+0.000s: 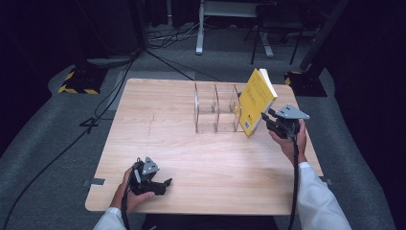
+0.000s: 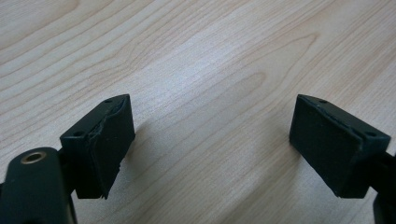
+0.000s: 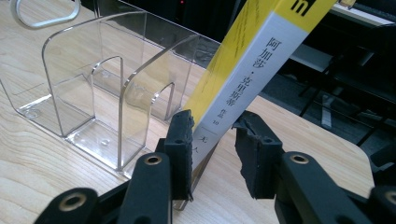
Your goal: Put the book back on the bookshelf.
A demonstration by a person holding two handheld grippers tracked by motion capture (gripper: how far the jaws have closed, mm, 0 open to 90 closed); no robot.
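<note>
A yellow book [image 1: 256, 100] with a white spine [image 3: 261, 56] stands tilted at the right end of a clear acrylic rack [image 1: 215, 112], its top leaning right. My right gripper [image 1: 265, 117] is shut on the book's lower end. In the right gripper view [image 3: 212, 140] the jaws straddle the spine, and the left pad [image 3: 180, 140] presses on the yellow cover. The rack's clear dividers [image 3: 107, 93] stand just left of the book. My left gripper [image 1: 165, 184] rests near the front left of the wooden table [image 1: 167, 134]. In its own view [image 2: 210, 140] the jaws are open with only bare wood between them.
The rack's slots hold nothing. The table's right edge runs close behind the right hand. Black-and-yellow stand bases [image 1: 79, 81] and cables [image 1: 115, 96] lie on the grey floor beyond the table. A metal loop [image 3: 44, 14] shows past the rack.
</note>
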